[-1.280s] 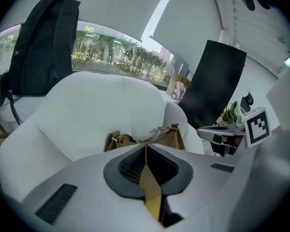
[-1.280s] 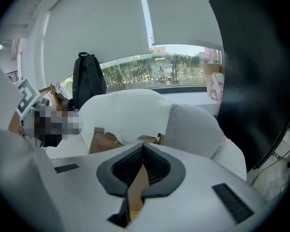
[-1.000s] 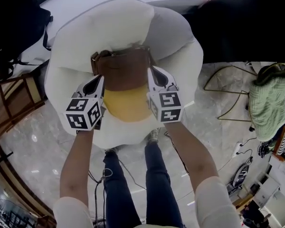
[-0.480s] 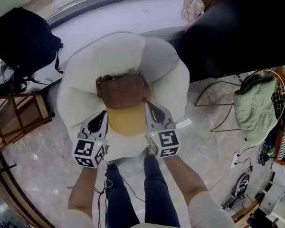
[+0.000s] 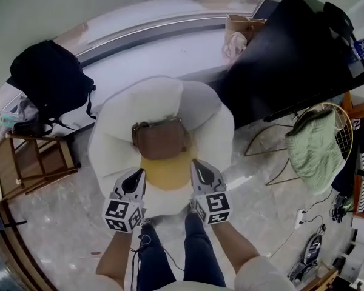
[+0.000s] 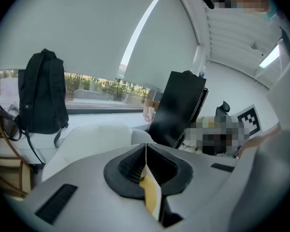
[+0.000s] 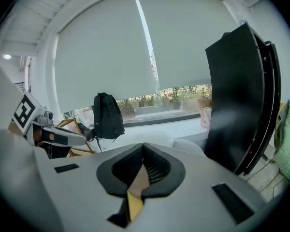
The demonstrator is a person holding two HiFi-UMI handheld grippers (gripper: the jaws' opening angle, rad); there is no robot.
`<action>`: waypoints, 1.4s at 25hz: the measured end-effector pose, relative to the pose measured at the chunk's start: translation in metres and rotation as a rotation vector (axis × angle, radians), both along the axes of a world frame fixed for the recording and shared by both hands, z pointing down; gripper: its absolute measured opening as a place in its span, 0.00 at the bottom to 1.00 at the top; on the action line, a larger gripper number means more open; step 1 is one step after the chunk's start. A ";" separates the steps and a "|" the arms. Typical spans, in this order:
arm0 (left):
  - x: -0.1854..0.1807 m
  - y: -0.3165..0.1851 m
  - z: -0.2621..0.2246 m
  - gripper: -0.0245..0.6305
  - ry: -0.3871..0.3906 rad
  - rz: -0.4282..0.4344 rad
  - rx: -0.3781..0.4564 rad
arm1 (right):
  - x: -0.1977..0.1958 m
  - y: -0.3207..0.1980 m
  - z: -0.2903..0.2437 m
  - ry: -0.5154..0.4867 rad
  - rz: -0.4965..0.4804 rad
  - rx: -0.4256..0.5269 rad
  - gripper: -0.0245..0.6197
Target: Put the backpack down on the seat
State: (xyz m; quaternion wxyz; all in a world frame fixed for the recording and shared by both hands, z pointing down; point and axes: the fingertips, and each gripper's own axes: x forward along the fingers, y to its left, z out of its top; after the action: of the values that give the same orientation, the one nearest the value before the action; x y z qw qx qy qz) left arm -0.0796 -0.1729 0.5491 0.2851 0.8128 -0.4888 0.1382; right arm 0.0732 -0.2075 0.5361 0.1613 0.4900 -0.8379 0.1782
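Note:
A brown backpack (image 5: 161, 139) rests on the yellow seat cushion (image 5: 170, 173) of a white round armchair (image 5: 118, 117), against its backrest. In the head view my left gripper (image 5: 135, 176) and right gripper (image 5: 199, 165) hover side by side over the seat's front edge, short of the backpack and apart from it. Both are shut with nothing in them. In the left gripper view the left gripper (image 6: 146, 146) has its jaws pressed together, with a sliver of yellow cushion below. In the right gripper view the right gripper (image 7: 143, 146) looks the same.
A black backpack (image 5: 48, 83) stands on the window ledge at the left, above a wooden folding stand (image 5: 30, 168). A large black panel (image 5: 291, 53) leans at the right. A wire chair with green cloth (image 5: 312, 147) stands further right. A paper bag (image 5: 239, 32) sits on the ledge.
Both grippers have drawn back from the sides of the brown backpack to the seat's front edge and risen. The backpack stays on the seat.

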 end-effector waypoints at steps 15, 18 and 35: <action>-0.008 0.042 -0.136 0.09 0.058 -0.022 0.061 | -0.003 0.053 -0.145 -0.015 -0.076 0.073 0.09; -0.007 0.052 -0.154 0.09 0.063 -0.011 0.072 | -0.001 0.061 -0.166 -0.008 -0.084 0.093 0.09; -0.001 0.096 -0.250 0.09 0.084 0.037 0.201 | 0.004 0.110 -0.257 -0.070 -0.055 0.195 0.09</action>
State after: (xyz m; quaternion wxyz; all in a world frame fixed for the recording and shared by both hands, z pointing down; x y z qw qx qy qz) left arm -0.0805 -0.0769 0.2987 0.2196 0.8513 -0.4728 0.0596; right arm 0.0769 -0.0979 0.2790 0.0886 0.4736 -0.8695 0.1085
